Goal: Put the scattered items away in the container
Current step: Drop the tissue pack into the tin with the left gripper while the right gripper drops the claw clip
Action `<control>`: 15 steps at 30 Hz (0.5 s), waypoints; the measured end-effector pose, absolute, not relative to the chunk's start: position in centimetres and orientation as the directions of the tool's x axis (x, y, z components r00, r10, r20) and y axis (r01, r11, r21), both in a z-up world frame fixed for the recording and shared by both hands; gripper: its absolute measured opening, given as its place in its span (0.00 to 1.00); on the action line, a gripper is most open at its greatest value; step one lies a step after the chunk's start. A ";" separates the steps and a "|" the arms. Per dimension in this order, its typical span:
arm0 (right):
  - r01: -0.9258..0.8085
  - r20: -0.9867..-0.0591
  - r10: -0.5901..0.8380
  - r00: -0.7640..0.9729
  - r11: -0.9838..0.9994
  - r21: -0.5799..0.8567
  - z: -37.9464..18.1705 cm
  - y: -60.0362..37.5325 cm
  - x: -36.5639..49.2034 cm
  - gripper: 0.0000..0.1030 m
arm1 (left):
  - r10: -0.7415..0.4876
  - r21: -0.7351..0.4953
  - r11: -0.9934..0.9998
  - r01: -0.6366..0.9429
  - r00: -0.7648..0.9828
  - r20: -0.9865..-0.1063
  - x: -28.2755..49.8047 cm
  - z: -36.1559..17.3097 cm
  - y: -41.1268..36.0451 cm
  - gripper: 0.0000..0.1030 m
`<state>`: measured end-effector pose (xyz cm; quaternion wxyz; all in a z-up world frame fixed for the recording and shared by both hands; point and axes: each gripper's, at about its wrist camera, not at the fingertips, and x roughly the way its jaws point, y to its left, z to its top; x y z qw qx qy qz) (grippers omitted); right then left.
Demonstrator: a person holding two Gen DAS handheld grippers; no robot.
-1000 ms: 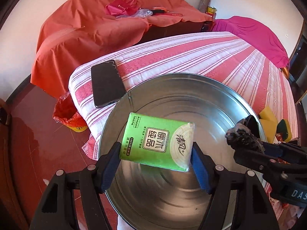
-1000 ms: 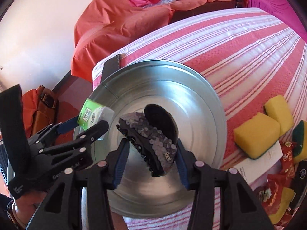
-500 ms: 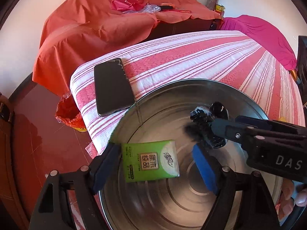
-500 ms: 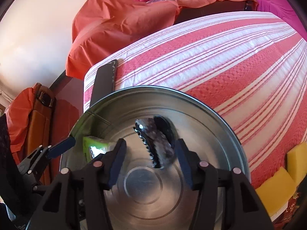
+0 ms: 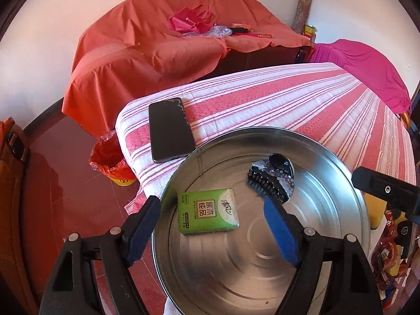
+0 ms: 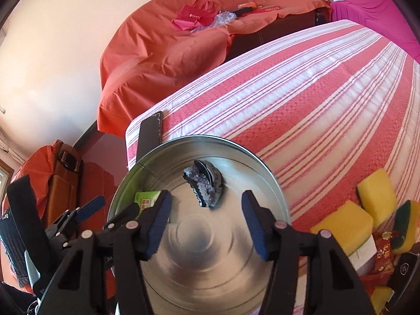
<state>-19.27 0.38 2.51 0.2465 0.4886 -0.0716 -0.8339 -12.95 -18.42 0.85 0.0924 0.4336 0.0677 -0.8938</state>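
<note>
Tissue pack [image 6: 146, 200] half behind right gripper [image 6: 206, 223]

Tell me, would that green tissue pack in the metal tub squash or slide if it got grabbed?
The green tissue pack looks soft, so it would probably dent slightly. Its glossy wrapper may slide easily on the smooth metal tub. Lying flat, it should not roll.
</note>
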 end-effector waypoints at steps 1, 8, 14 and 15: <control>0.337 -0.782 -0.465 -0.415 -0.877 0.343 2.8 1.0 -18.5 0.49 | -0.107 -0.045 -0.973 0.225 -0.617 -0.779 -12.4 1.3 -18.1 0.80; 0.264 -0.779 -0.383 -0.496 -0.921 0.285 2.5 7.2 -10.3 0.47 | -0.016 -0.097 -0.987 0.128 -0.680 -0.733 -8.2 2.7 -12.7 0.80; 0.155 -0.816 -0.300 -0.495 -0.954 0.258 -1.2 12.8 -3.1 0.48 | 0.090 -0.081 -0.996 -0.045 -0.677 -0.730 -5.4 2.0 -5.9 0.80; 0.137 -0.819 -0.290 -0.495 -0.957 0.256 -1.7 13.7 -2.3 0.48 | 0.098 -0.067 -0.995 -0.072 -0.671 -0.735 -5.1 1.8 -4.8 0.80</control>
